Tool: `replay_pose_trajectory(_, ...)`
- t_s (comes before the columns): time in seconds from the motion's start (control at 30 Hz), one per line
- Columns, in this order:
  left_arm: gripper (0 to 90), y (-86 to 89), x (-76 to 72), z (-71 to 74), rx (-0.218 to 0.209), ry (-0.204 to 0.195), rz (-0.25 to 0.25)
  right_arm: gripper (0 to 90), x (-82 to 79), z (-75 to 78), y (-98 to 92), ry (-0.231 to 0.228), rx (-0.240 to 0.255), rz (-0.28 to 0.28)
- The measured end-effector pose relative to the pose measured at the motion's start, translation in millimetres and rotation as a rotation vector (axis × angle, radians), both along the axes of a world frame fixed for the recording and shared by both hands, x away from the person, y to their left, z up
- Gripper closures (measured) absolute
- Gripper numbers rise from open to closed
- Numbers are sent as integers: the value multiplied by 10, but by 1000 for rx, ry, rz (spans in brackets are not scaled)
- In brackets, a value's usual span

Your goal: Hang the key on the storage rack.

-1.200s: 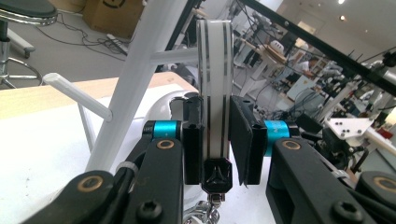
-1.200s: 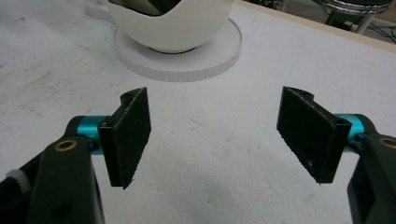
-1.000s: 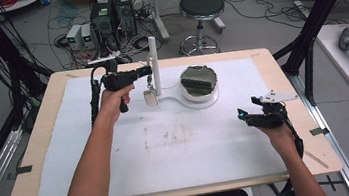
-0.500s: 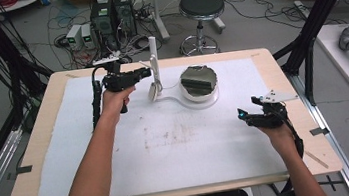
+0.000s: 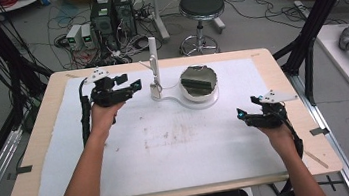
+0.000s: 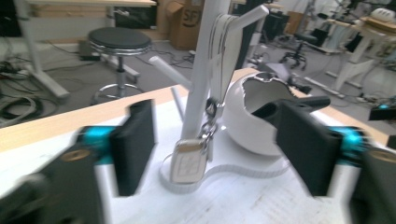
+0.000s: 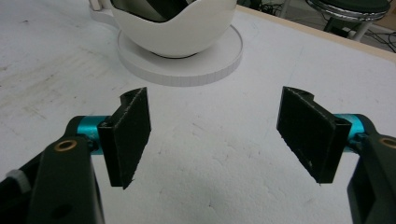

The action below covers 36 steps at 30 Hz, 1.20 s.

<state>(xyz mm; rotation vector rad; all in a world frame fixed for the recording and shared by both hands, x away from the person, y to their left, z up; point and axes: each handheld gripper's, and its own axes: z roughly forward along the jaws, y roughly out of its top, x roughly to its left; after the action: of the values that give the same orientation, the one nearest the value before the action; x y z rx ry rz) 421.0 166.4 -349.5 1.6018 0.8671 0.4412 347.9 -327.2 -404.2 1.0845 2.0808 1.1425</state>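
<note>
My left gripper (image 6: 215, 154), jaws just opened wide, has let the key fob (image 6: 187, 161) hang on the stand's peg (image 6: 243, 18) near the table's far edge (image 5: 238, 55); right gripper (image 7: 215, 135) idles wide, empty.

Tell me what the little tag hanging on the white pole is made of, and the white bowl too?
The tag looks like shiny silver metal around a pale, padded middle, maybe leather or plastic; it hangs from small metal rings. The pole looks like matte white plastic, smooth and dull. The bowl looks like glossy white ceramic or hard plastic, since light gleams on its side; its rim is jagged like a cracked eggshell.
</note>
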Motion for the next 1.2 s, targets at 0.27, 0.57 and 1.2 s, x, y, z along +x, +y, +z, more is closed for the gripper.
replay_pose_trajectory(0.27, 203, 168, -322, -168, 80, -79, 4, 264, 2, -1, 22, 1, -3, 1)
replay_pose_trajectory(0.57, 206, 385, -644, -436, 104, -65, 46, 261, 17, -30, 32, 16, -9, 9)
replay_pose_trajectory(1.2, 201, 477, -823, -565, 87, -36, 109, 231, 18, -57, 53, 21, -28, 21)
